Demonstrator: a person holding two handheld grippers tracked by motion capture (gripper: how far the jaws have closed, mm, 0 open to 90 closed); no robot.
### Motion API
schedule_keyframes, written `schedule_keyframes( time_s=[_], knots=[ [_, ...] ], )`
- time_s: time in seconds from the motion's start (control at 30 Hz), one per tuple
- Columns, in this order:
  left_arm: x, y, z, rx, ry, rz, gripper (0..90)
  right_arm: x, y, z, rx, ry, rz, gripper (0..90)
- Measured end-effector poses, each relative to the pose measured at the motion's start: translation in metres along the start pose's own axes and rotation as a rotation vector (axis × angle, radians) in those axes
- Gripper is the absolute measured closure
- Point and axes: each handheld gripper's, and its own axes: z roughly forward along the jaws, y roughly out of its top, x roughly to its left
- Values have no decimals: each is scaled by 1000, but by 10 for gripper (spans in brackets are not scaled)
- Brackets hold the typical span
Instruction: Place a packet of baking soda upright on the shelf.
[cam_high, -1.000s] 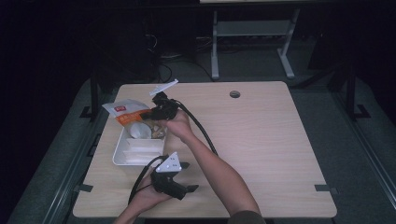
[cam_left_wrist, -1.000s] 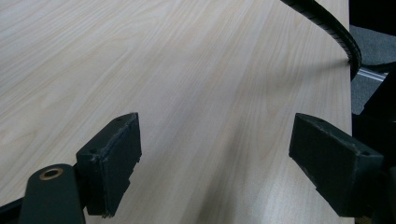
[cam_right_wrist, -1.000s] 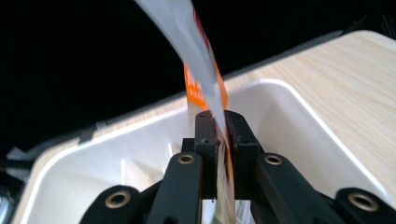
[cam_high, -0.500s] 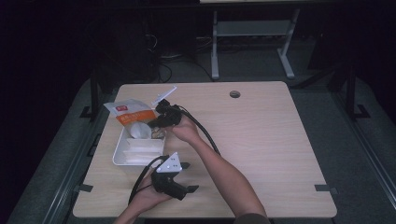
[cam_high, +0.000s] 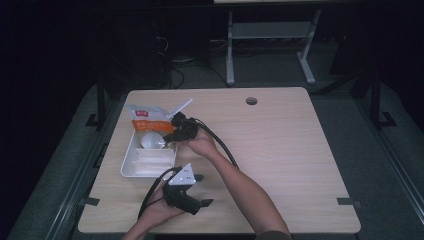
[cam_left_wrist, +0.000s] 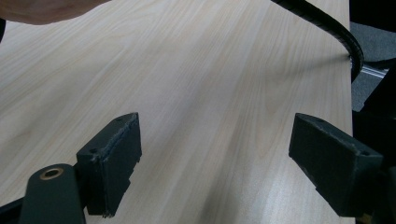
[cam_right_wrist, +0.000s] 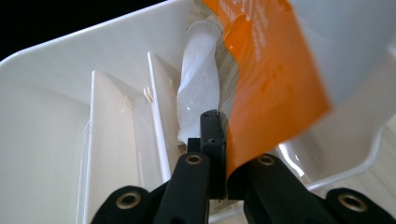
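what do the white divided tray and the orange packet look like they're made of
The tray looks like glossy moulded plastic: smooth white walls with soft highlights. The orange packet, pinched in the right gripper, looks like thin plastic film, bending freely; foil lining cannot be ruled out.

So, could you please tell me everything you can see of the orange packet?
The orange packet is a thin, glossy pouch, orange with a white upper part and small print too blurred to read. The right tongs are shut on its lower edge, holding it over the white divided tray. In the high view it lies across the tray's far end, partly above a whitish wrapped item.
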Motion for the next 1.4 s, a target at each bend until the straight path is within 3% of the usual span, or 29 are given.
schedule_keyframes(
  time_s=[0.2,0.6,1.4],
  knots=[
    [1,0,0,-3,-1,-2,166,-1,2,-5,-25,-8,0,779],
    [0,0,0,-4,0,-2,165,-3,3,-18,-72,30,30,747],
    [1,0,1,-7,2,-3,165,-6,-7,-57,-93,25,44,637]
  ],
)
